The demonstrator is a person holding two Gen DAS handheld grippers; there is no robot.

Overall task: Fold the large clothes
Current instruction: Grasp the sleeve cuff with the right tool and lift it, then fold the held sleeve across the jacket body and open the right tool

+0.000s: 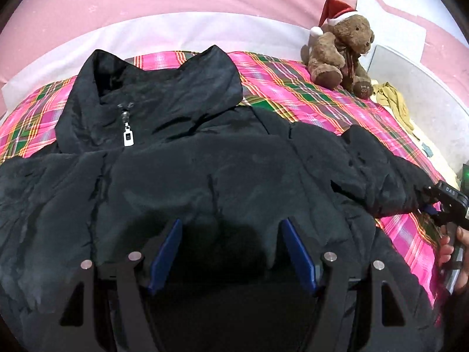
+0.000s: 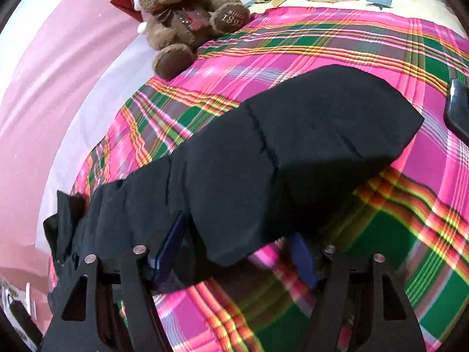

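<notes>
Left wrist view looks down over the left gripper [image 1: 231, 252], whose 2 blue fingers [image 1: 165, 252] stand spread wide, with the body of the black padded puffer jacket [image 1: 205, 161] just under and ahead of them; no pad presses on the cloth. The jacket lies front side up on the pink and green plaid bed cover [image 1: 293, 88], its collar far ahead of this gripper and its silver zipper pull [image 1: 128, 138] ahead and to the left. A brown teddy bear with a red Santa hat [image 1: 340, 50] sits far ahead to the right, and a crumpled beige cloth [image 1: 392, 99] lies just beside it. At the right edge a hand [image 1: 454, 252] carries the right gripper at the end of the jacket sleeve [image 1: 381, 176].

Right wrist view shows the right gripper [image 2: 237, 255] with the black sleeve lying between its 2 blue fingers [image 2: 171, 249]. The left finger touches the cloth; the right finger is blurred and partly hidden below the sleeve, so I cannot tell if the pads already pinch it. A dark object [image 2: 458, 105] is at the right edge, ahead of this gripper.
</notes>
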